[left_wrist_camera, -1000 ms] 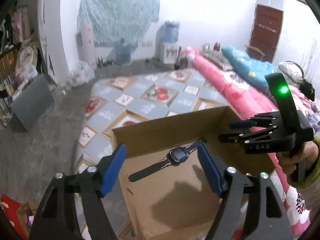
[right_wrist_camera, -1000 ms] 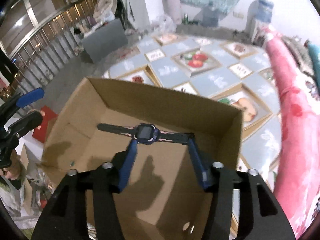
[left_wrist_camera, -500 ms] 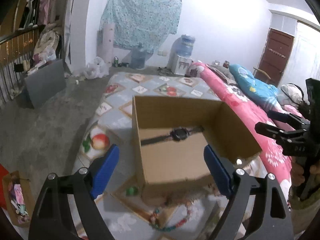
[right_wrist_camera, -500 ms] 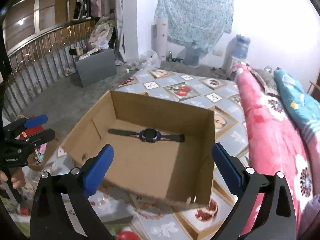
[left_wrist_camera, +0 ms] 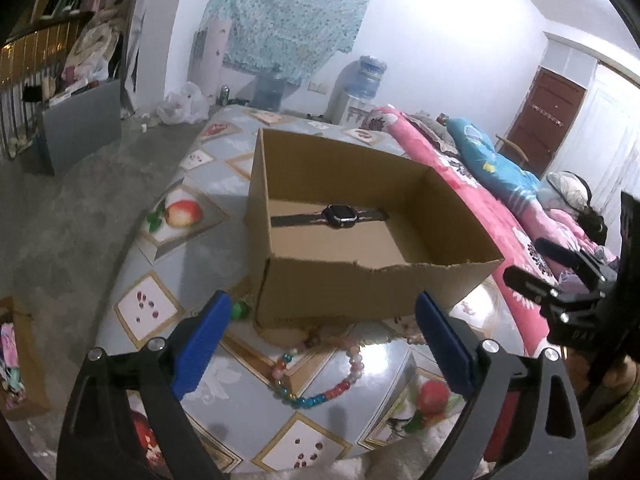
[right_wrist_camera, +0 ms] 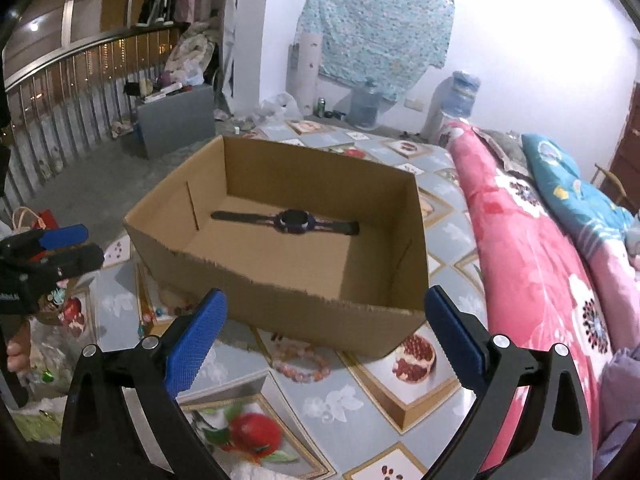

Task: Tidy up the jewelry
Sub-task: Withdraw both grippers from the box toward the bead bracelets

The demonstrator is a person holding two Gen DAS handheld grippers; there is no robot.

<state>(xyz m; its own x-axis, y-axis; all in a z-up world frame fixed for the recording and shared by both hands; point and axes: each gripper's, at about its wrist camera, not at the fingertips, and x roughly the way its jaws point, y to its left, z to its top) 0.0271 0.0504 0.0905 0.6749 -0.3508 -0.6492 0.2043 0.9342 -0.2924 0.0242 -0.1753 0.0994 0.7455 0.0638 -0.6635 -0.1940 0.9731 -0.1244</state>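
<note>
A dark wristwatch point(left_wrist_camera: 338, 215) lies flat on the floor of an open cardboard box point(left_wrist_camera: 360, 292), also in the right wrist view point(right_wrist_camera: 294, 221) inside the box point(right_wrist_camera: 304, 304). A multicoloured bead bracelet point(left_wrist_camera: 320, 380) lies on the bed in front of the box. A pink bead bracelet point(right_wrist_camera: 300, 362) lies by the box's front wall. My left gripper point(left_wrist_camera: 324, 344) is open and empty, held back from the box. My right gripper point(right_wrist_camera: 326, 334) is open and empty, also short of the box.
The box stands on a grey quilt point(right_wrist_camera: 360, 408) with fruit pictures. A pink flowered blanket point(right_wrist_camera: 540, 280) lies to the right. Small green beads point(left_wrist_camera: 239, 310) sit at the box's left corner. A grey cabinet point(right_wrist_camera: 176, 118) and a railing point(right_wrist_camera: 60, 92) stand at the left.
The right gripper opened and left the watch lying in the box. Both grippers drew back and up from the box, so the bracelets in front of it came into view.
</note>
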